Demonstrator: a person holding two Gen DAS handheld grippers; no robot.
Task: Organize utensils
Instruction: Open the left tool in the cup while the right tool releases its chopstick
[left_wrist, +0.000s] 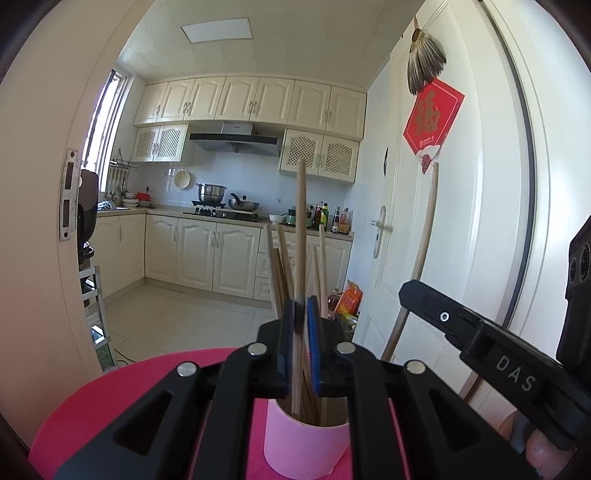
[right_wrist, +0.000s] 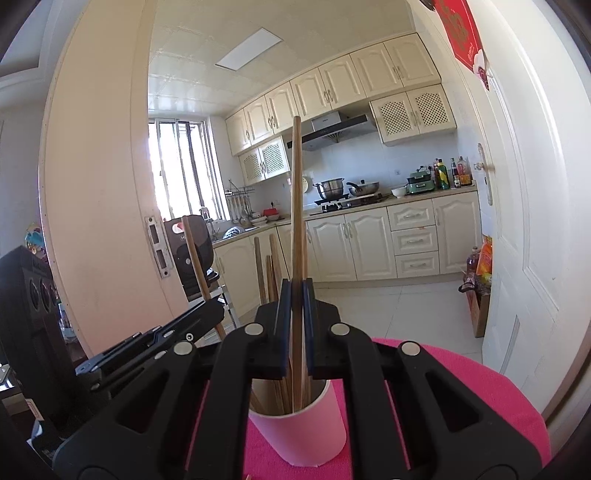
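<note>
A pink cup (left_wrist: 306, 443) stands on a pink table (left_wrist: 122, 391) and holds several wooden chopsticks. My left gripper (left_wrist: 302, 314) is shut on one upright chopstick (left_wrist: 301, 221) whose lower end is inside the cup. My right gripper (right_wrist: 296, 295) is shut on another upright chopstick (right_wrist: 296, 192) above the same cup (right_wrist: 303, 432). In the left wrist view the right gripper (left_wrist: 410, 291) shows at the right with its chopstick (left_wrist: 424, 240). In the right wrist view the left gripper (right_wrist: 218, 308) shows at the left with its chopstick (right_wrist: 197, 269).
The pink table (right_wrist: 480, 406) fills the foreground. A white door (left_wrist: 480, 221) stands close on the right. A kitchen with cream cabinets (right_wrist: 369, 236), a stove and pots lies beyond over a tiled floor.
</note>
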